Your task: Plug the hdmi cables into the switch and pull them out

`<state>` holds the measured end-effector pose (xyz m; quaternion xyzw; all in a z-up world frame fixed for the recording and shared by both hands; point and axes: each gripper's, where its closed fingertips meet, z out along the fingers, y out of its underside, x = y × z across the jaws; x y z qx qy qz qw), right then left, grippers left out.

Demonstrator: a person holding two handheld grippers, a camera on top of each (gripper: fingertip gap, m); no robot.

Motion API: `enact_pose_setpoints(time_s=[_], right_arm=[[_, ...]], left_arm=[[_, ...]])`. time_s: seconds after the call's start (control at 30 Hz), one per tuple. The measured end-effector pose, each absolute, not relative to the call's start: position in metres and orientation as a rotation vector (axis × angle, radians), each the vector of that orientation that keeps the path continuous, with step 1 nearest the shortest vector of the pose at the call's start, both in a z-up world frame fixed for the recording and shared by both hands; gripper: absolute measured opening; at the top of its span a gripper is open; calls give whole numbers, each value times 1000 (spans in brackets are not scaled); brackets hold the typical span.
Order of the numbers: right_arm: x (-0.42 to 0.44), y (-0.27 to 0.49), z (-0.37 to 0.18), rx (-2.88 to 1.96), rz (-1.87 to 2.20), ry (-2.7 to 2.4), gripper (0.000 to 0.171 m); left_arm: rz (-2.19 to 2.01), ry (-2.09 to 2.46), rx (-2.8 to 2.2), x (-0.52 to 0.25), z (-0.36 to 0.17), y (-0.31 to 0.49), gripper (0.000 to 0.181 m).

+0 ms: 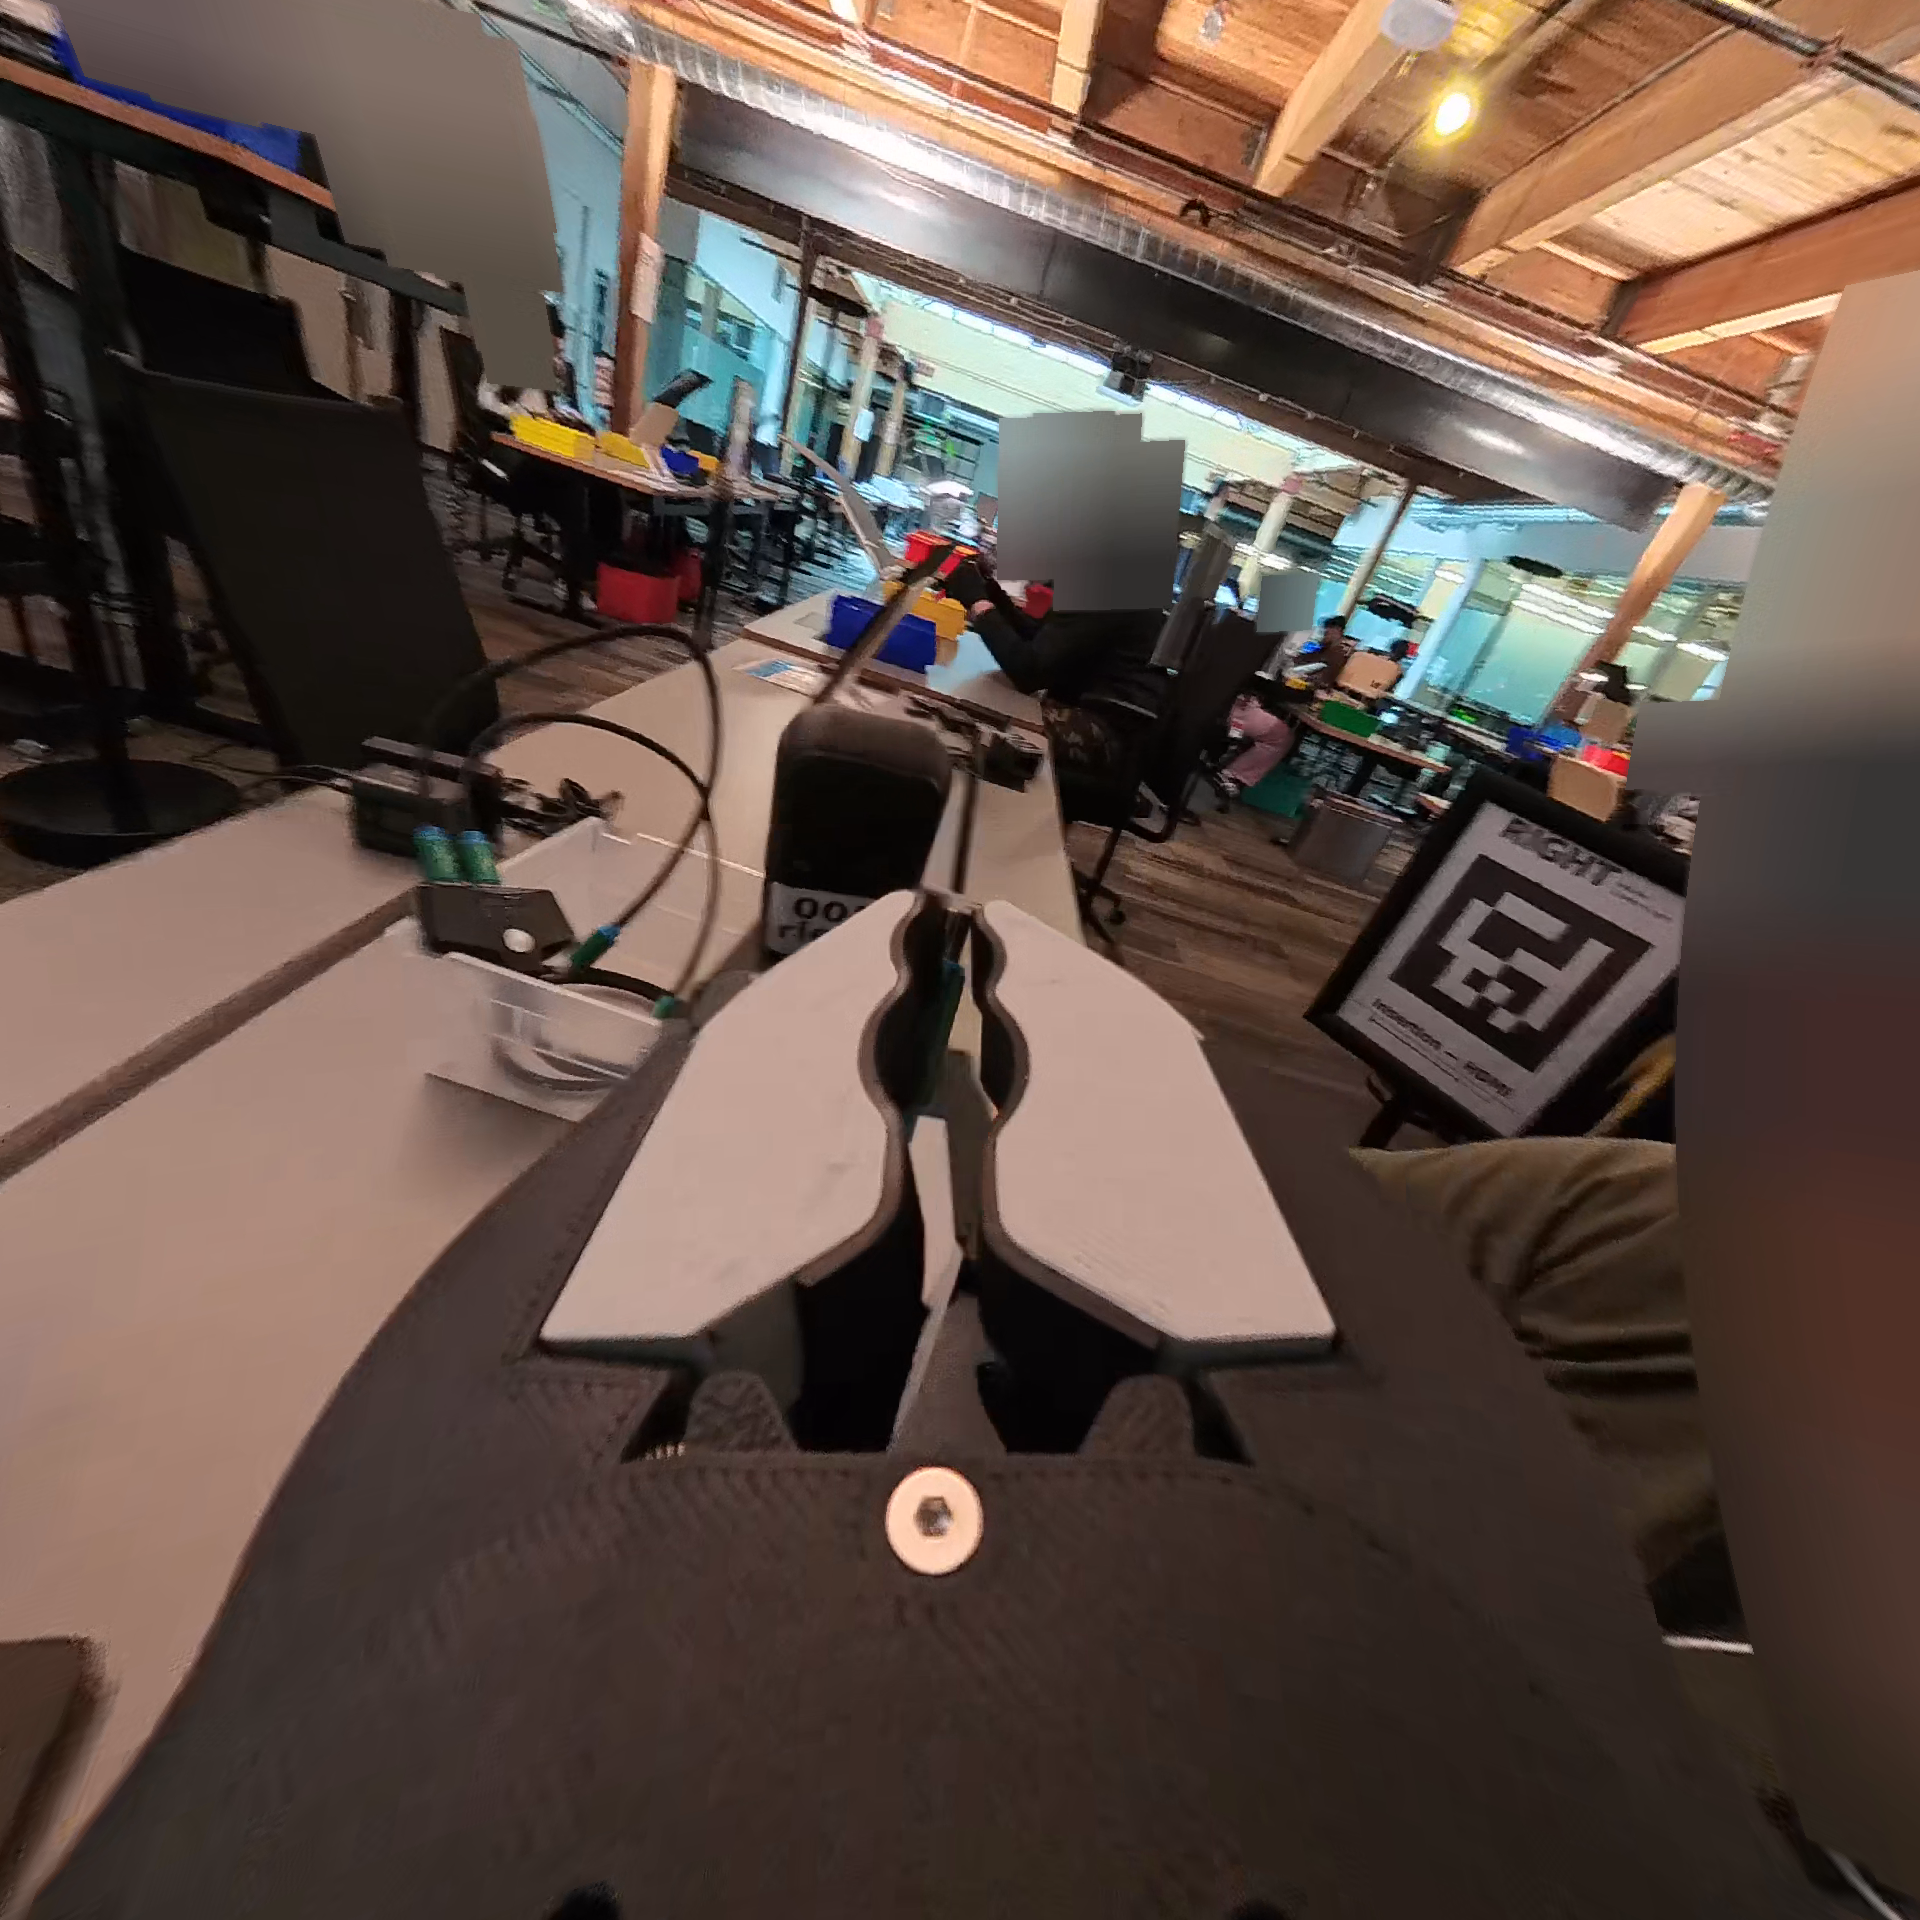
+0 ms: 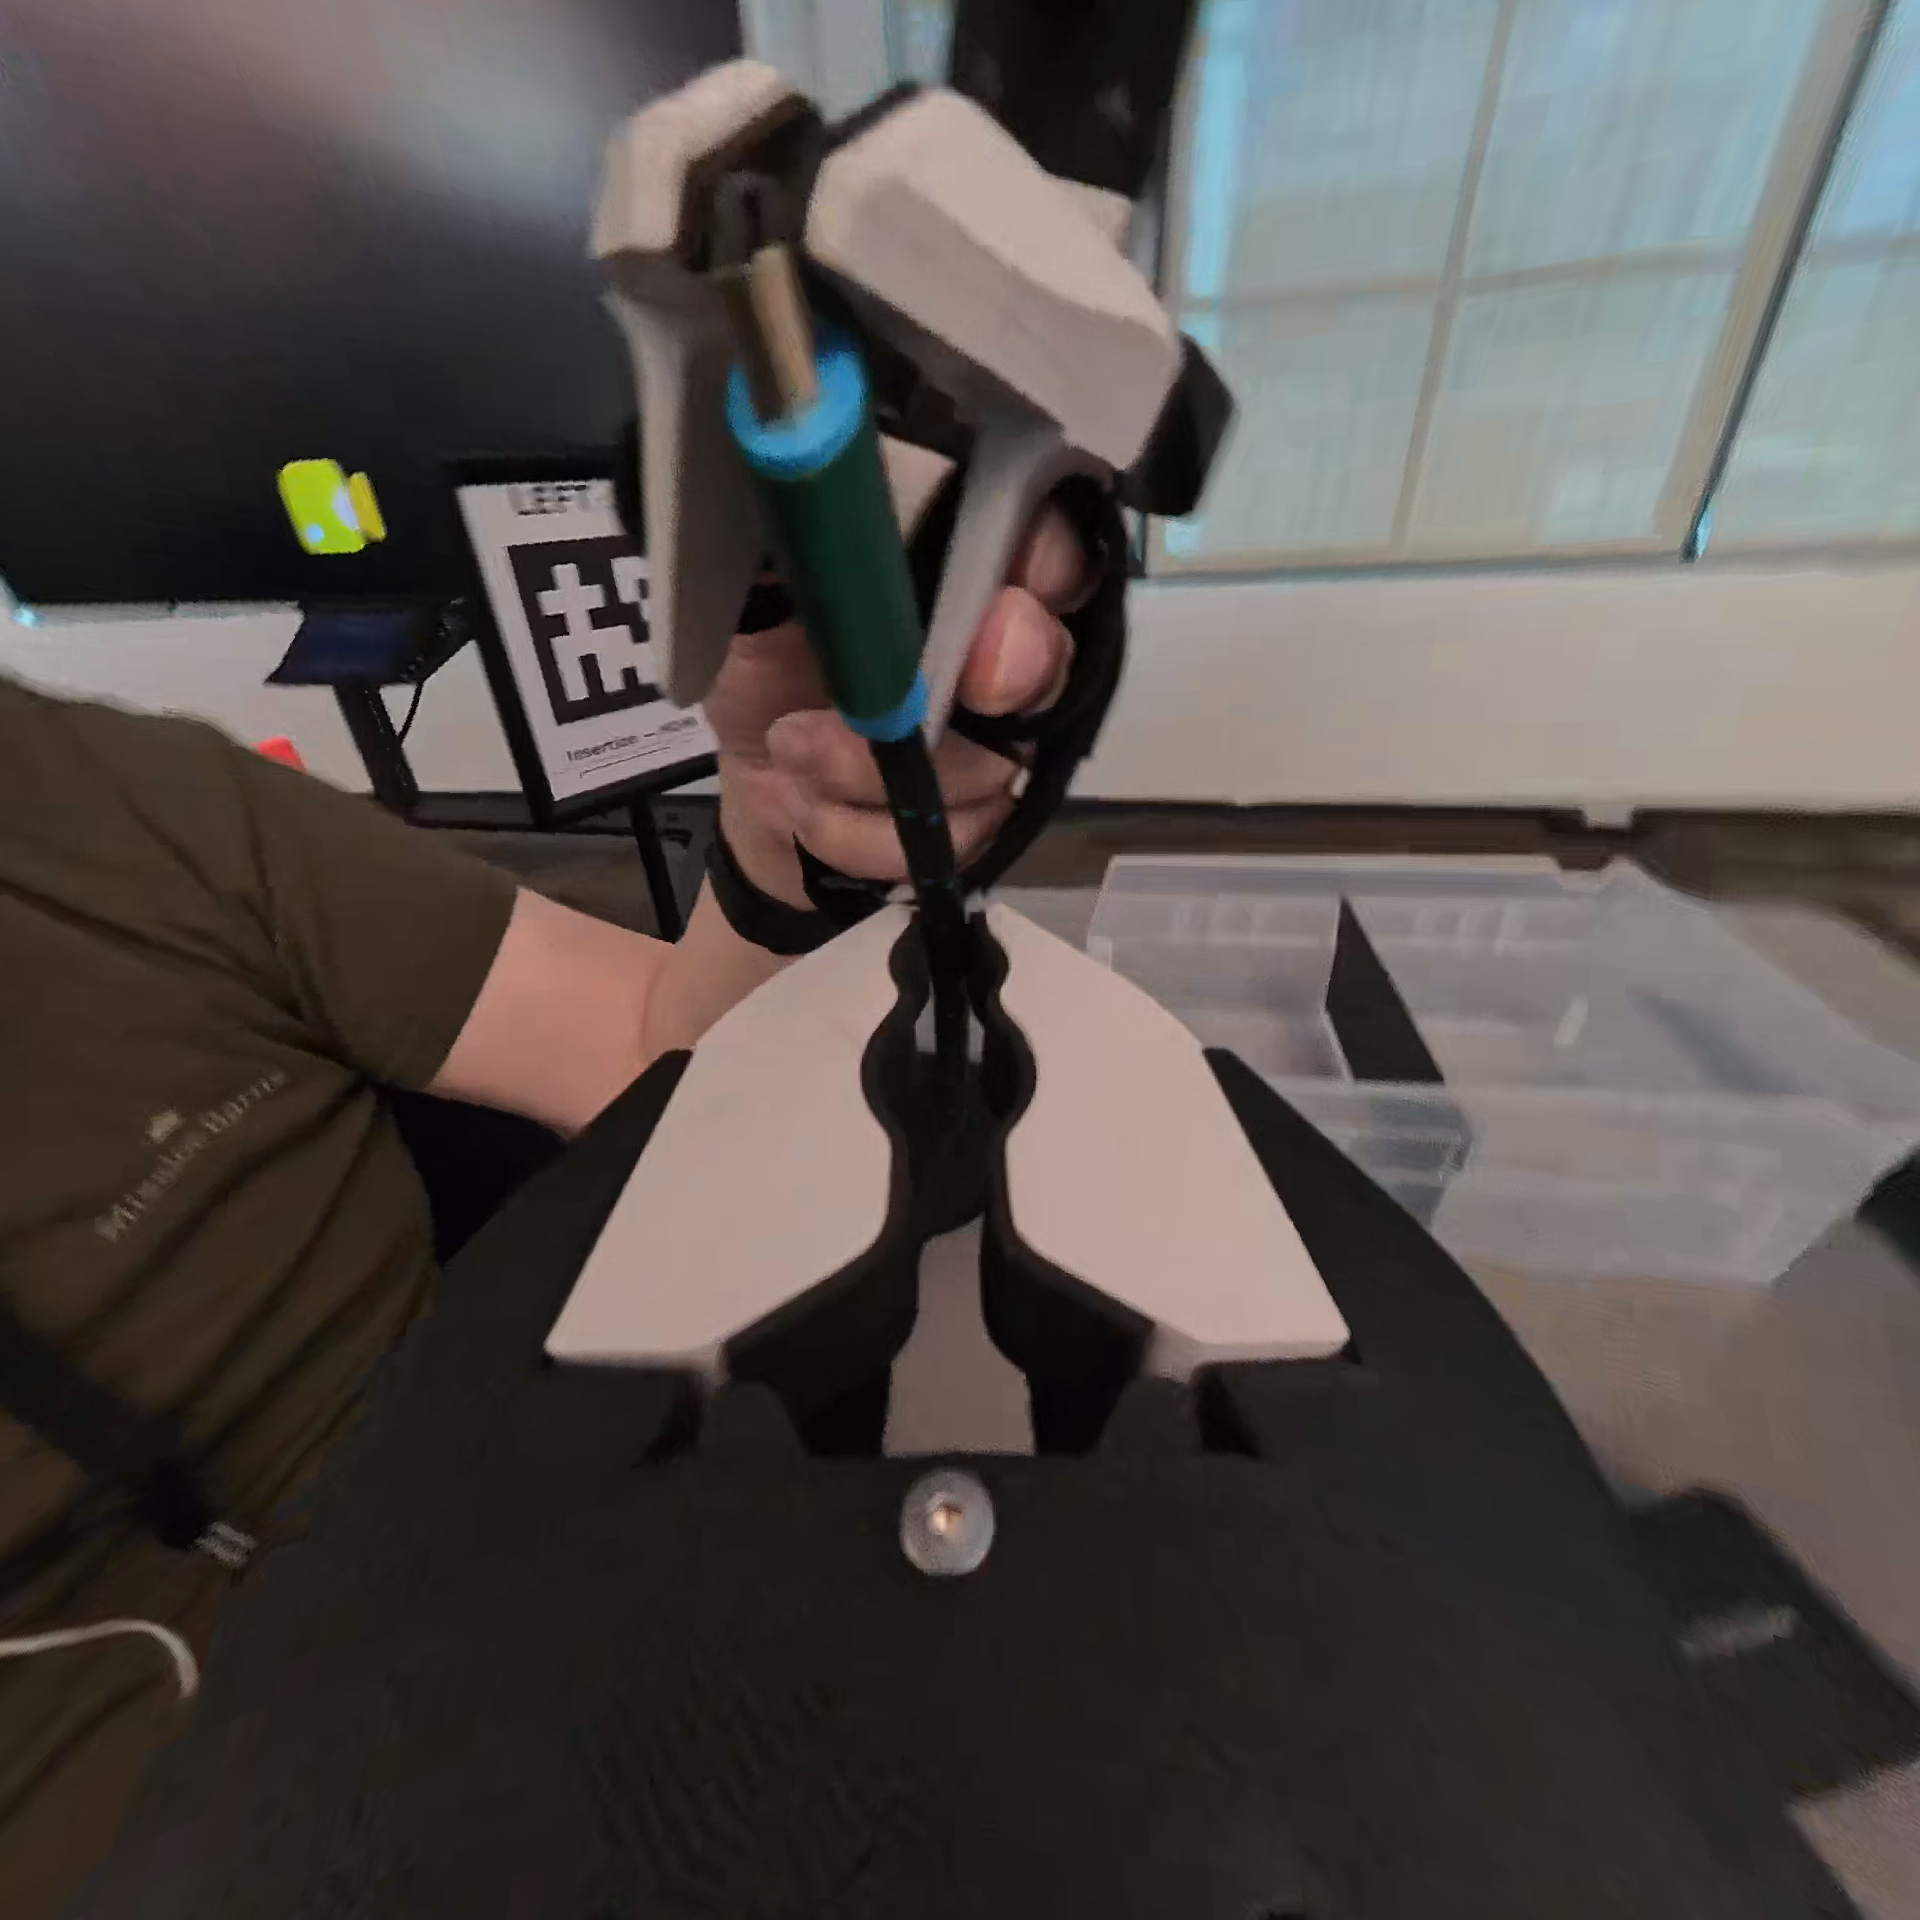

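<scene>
A: Our left hand-held gripper (image 2: 743, 223) is clenched on the metal plug of the HDMI cable (image 2: 842, 540); our right hand-held gripper (image 2: 945, 925) grips its black cord just below the green sleeve.

B: The switch (image 1: 416, 805) sits well apart on the surface (image 1: 208, 1195), beyond the clear bin (image 1: 561, 997), two green plugs beside it.

Open workshop/lab: timber ceiling (image 1: 1143, 94), worktables (image 1: 644, 478) w/ parts bins (image 1: 551, 434).

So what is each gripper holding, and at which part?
Both hold one cable. The left gripper pinches its metal plug tip, above the green connector. The right gripper clamps the black cord below it.
</scene>
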<state>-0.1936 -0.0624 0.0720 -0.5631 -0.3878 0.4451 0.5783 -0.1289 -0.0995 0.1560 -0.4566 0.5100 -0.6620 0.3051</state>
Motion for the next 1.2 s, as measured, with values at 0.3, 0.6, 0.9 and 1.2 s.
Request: enact_pose_setpoints(time_s=[0.3, 0.6, 0.9, 1.2], right_arm=[[-138, -46, 107, -1500, 1448, -402, 7], [-103, -49, 119, -1408, 1830, -149, 6], [-115, -48, 100, -1485, 1915, -183, 7], [-102, -24, 73, -1604, 1613, -252, 24]], left_arm=[[-1036, 1318, -1067, -158, 156, -29, 41], [-167, 1512, -557, -106, 92, -49, 62], [-43, 1426, -254, -95, 90, -86, 14], [-312, 1477, -663, -86, 93, -67, 6]])
